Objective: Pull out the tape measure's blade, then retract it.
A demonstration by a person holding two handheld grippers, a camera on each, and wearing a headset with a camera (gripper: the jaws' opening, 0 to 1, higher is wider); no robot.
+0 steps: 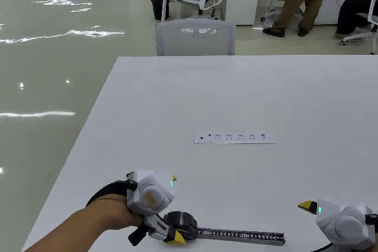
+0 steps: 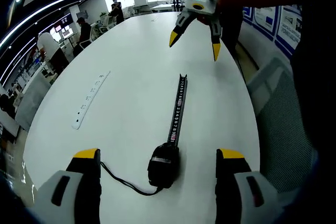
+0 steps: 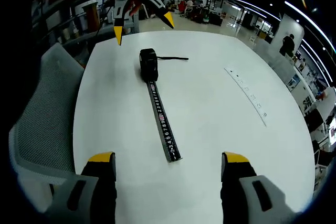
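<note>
One table (image 1: 177, 98) carries one tape measure (image 1: 182, 223) with its one blade (image 1: 239, 235), and one white power strip (image 1: 234, 138). There are two grippers: one left gripper (image 3: 143, 30) and one right gripper (image 2: 193, 46). One grey chair (image 1: 195, 36) stands at the table's far edge.

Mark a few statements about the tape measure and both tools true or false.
1. The blade lies pulled out on the table. True.
2. The right tool is shut on the blade's tip. False: it is open, clear of the blade.
3. The left tool is open, the case between its jaws. True.
4. The power strip lies across the blade. False: it sits apart, farther up the table.
</note>
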